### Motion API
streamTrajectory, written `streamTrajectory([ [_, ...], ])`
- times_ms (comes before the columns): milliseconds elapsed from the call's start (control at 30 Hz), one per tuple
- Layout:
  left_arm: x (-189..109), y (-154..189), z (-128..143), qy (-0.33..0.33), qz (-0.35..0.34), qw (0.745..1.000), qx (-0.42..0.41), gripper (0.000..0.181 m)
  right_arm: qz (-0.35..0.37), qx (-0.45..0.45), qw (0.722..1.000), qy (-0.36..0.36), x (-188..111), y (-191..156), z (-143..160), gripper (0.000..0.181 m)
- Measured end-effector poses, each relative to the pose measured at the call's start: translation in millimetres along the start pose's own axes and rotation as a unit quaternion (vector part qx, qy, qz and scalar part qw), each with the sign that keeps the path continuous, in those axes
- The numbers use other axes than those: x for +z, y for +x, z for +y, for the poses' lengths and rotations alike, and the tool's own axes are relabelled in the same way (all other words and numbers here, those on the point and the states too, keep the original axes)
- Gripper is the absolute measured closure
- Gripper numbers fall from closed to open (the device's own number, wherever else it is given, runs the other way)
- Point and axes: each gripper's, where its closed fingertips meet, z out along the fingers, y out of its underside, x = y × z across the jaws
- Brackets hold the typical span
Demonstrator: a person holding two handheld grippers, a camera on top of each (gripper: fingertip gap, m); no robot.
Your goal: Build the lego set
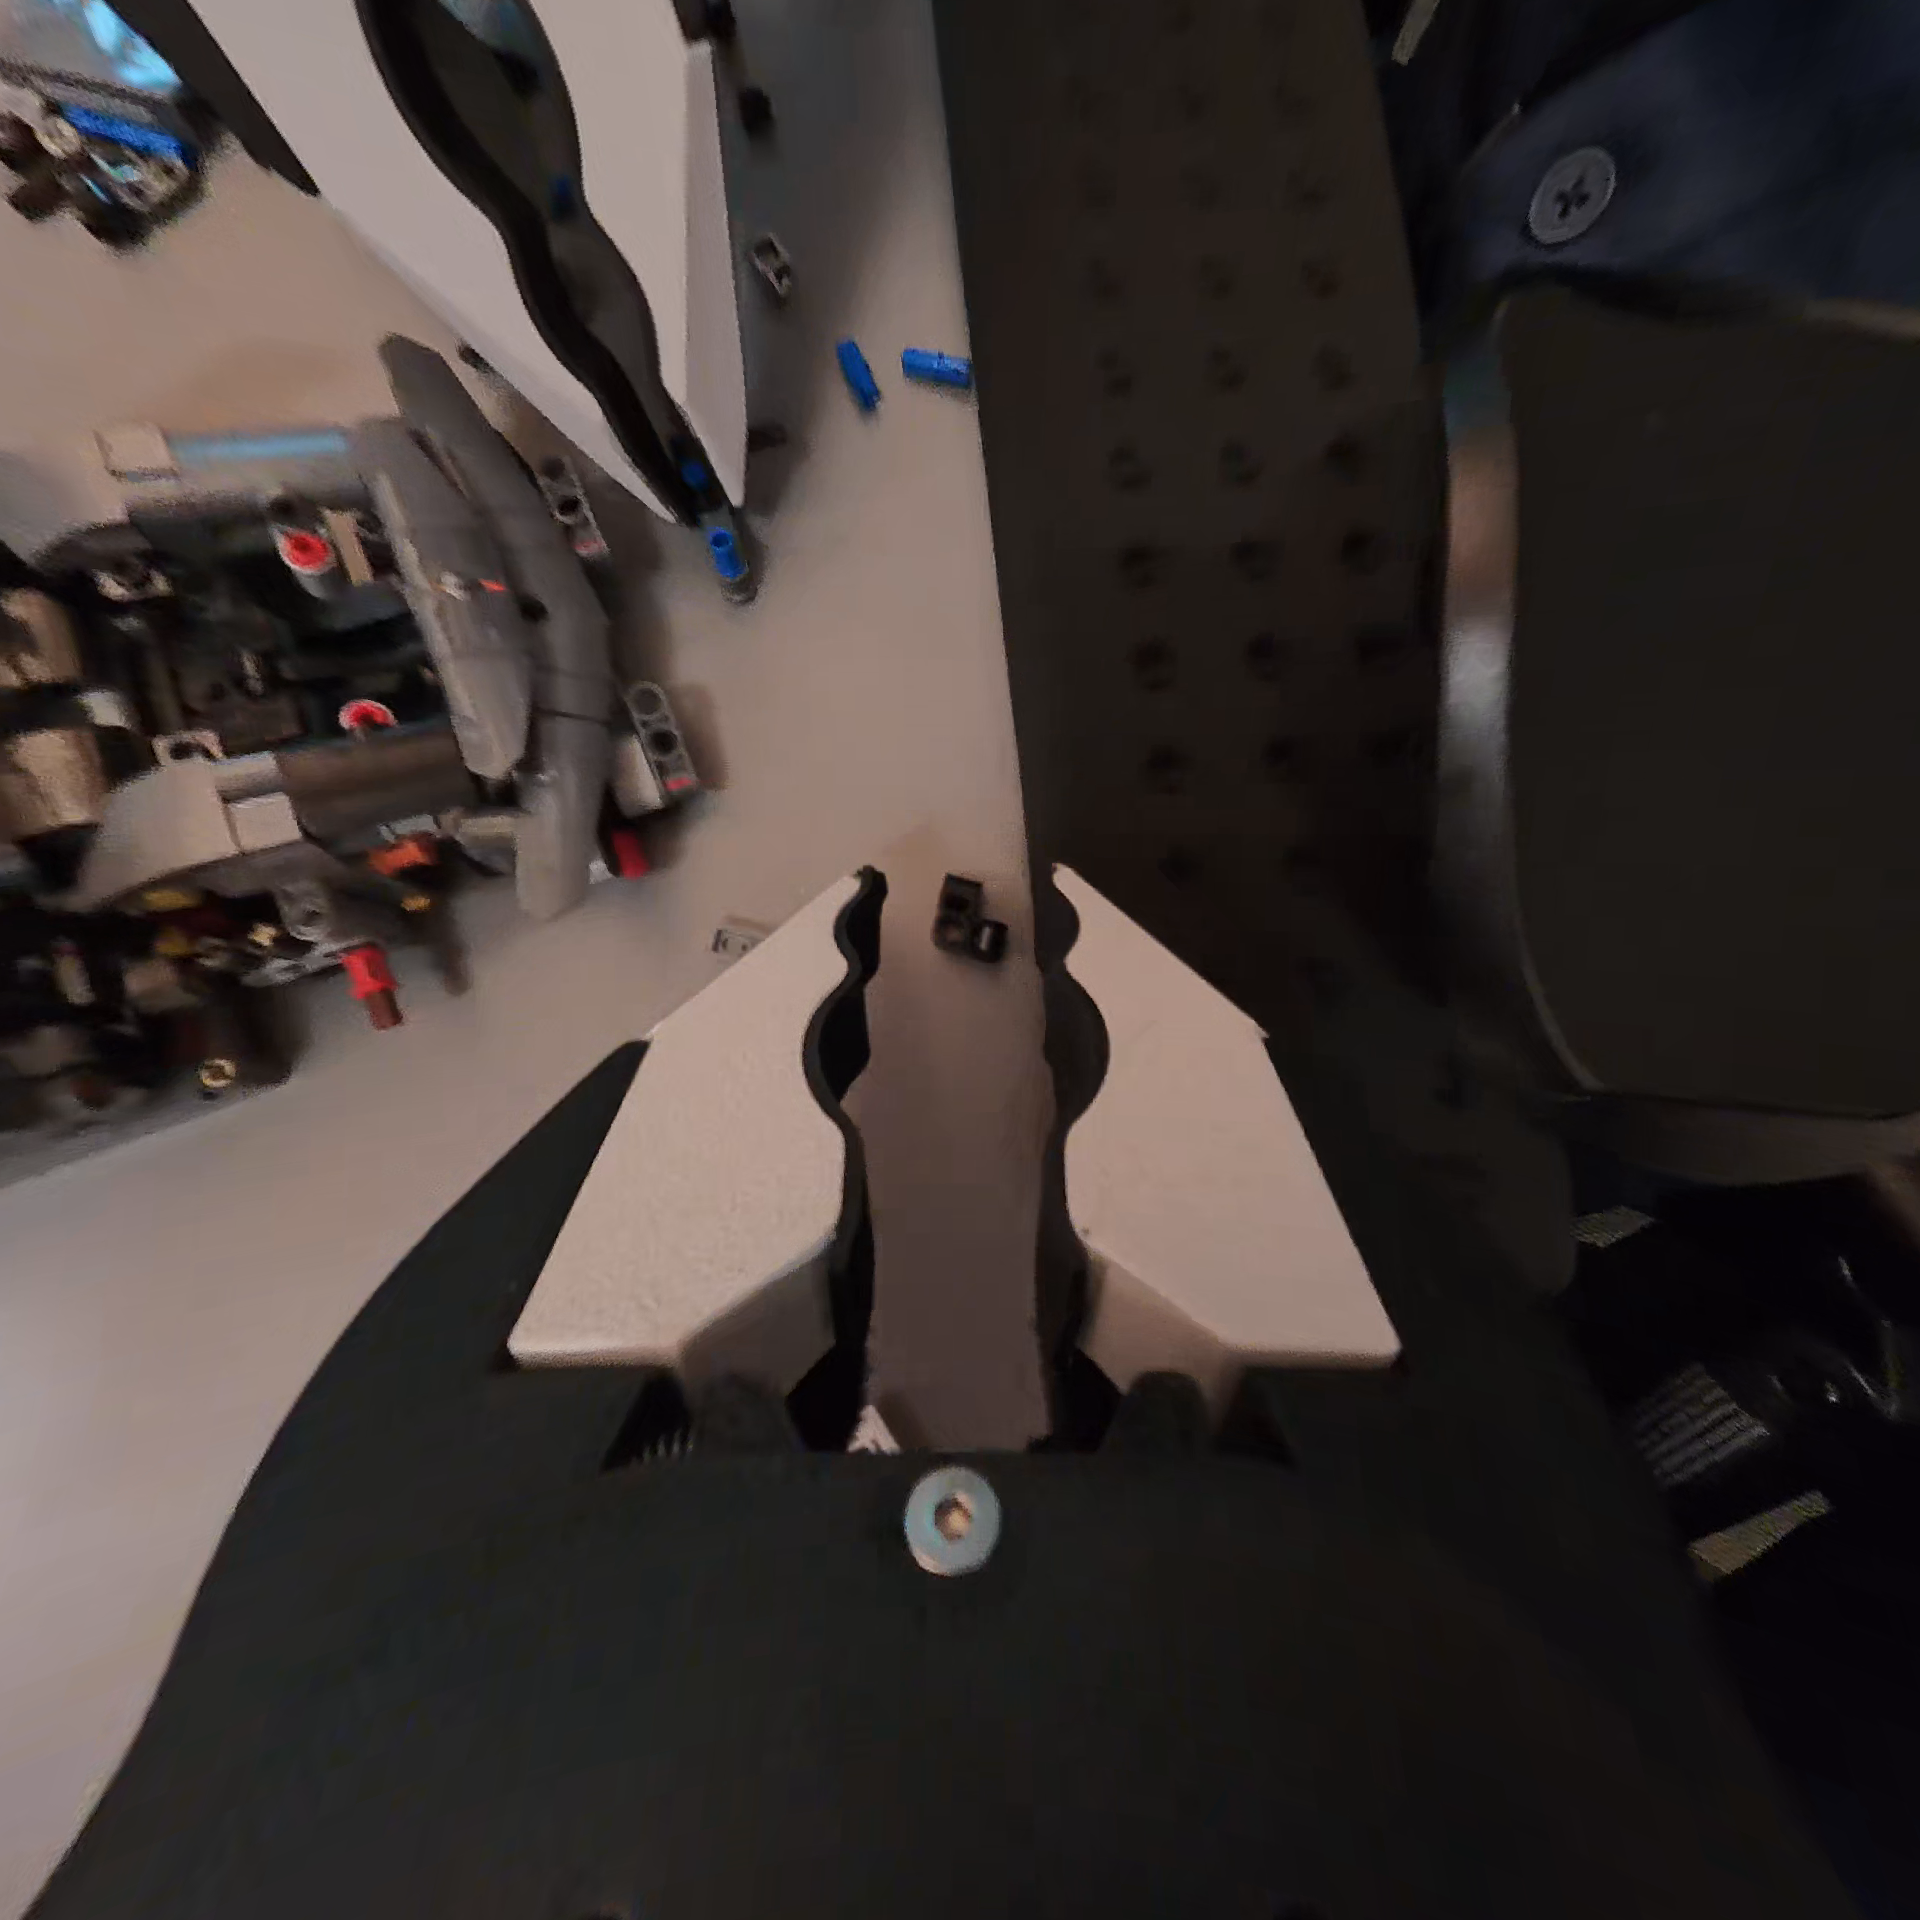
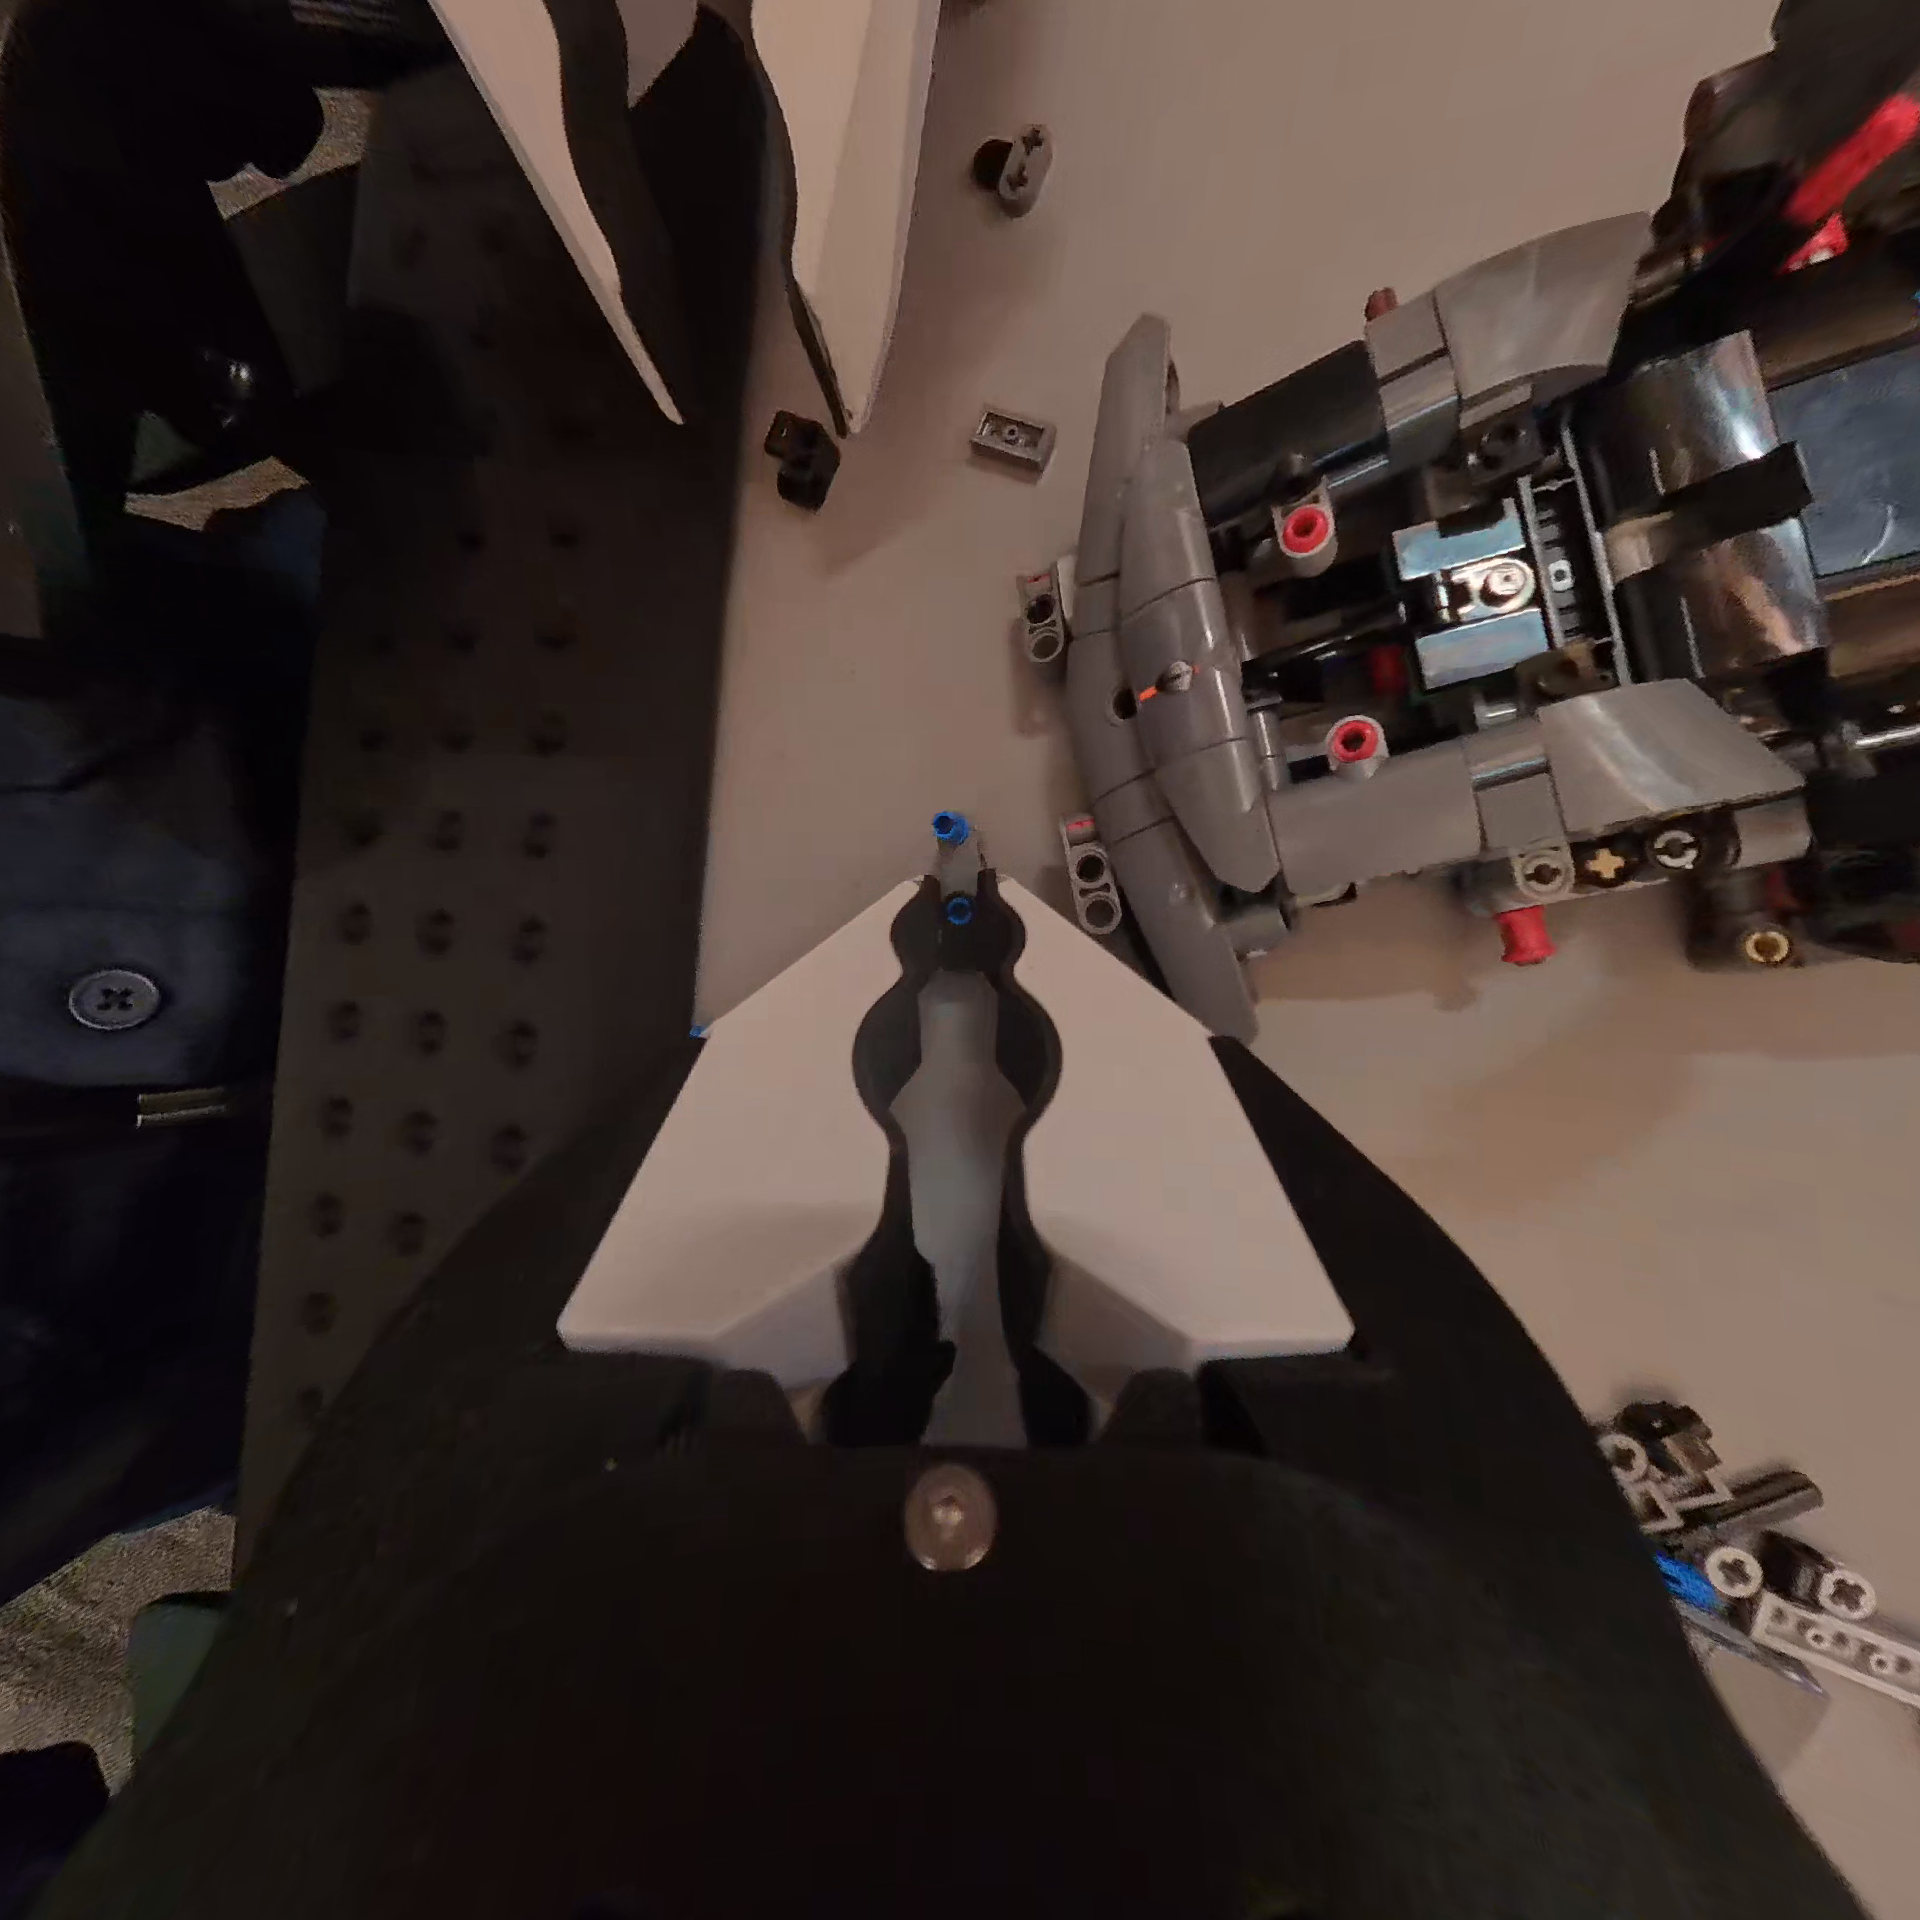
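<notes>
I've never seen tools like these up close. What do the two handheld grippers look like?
Each gripper, left and right, has a wide black body with a silver screw and washer at its centre. Two white, wedge-shaped fingers taper forward, lined on their inner edges with wavy black pads. No cables show. The person wears dark blue buttoned clothing.

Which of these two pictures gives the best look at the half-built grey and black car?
The right wrist view: the car appears sharp there, seen from above, with its grey curved end and red pins clear. In the left wrist view the car sits at the left edge, blurred and partly cut off.
</notes>
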Motion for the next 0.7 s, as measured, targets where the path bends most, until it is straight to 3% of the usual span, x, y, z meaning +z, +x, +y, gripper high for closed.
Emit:
streamTrajectory([
  [233,13.0,-2.5,13.5,-0.011,0.008,1.0,-0.018,0.172,-0.014,0.01,0.999,0.028,-11.2,-1.5,-5.4,0.166],
  [433,12.3,-7.4,10.7,0.005,-0.011,1.0,-0.015,0.175,0.0,0.001,0.997,0.083,-36.0,1.6,-18.9,0.169],
  [700,-16.2,-24.6,-42.7,0.17,-0.014,0.984,-0.051,0.176,0.101,-0.199,0.963,0.154,-49.2,-24.2,-61.4,0.168],
])
